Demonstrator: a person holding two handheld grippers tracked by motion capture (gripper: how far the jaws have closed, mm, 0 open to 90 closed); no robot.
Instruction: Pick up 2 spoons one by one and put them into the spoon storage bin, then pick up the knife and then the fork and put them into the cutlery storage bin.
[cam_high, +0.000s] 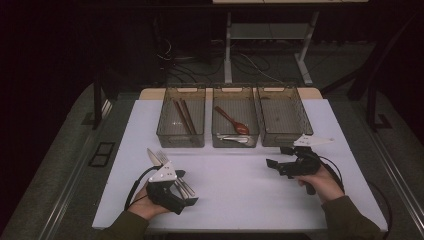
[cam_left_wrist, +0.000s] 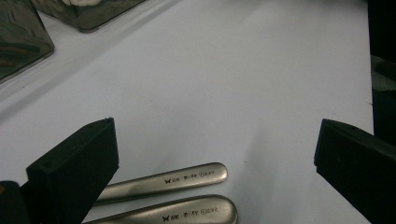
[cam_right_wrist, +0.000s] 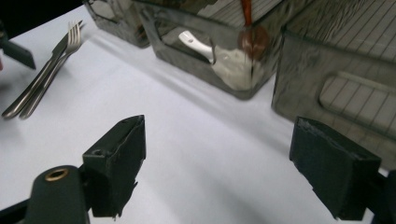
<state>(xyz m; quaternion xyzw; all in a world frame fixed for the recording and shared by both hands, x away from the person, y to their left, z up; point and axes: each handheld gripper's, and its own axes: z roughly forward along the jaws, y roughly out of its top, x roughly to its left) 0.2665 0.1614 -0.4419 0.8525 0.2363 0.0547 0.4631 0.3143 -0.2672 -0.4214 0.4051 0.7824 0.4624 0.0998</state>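
Observation:
A metal fork (cam_high: 161, 157) and knife (cam_high: 151, 155) lie side by side on the white table (cam_high: 235, 195) at the front left. My left gripper (cam_high: 185, 187) hovers over their handles, jaws wide apart and not pressing on them. In the left gripper view both steel handles (cam_left_wrist: 187, 178) lie low between the jaws of my left gripper (cam_left_wrist: 217, 140), close to the left one. My right gripper (cam_high: 279, 156) stands open just before the right bin, nothing between its jaws (cam_right_wrist: 218, 135). In the right gripper view the fork (cam_right_wrist: 70, 35) lies at the far upper left.
Three smoky plastic bins line the table's back. The left bin (cam_high: 181, 137) holds brown chopsticks (cam_high: 182, 116). The middle bin (cam_high: 235, 142) holds a red-brown spoon (cam_high: 232, 120) and a white spoon (cam_high: 232, 138). I see nothing in the right bin (cam_high: 285, 139). Dark floor surrounds the table.

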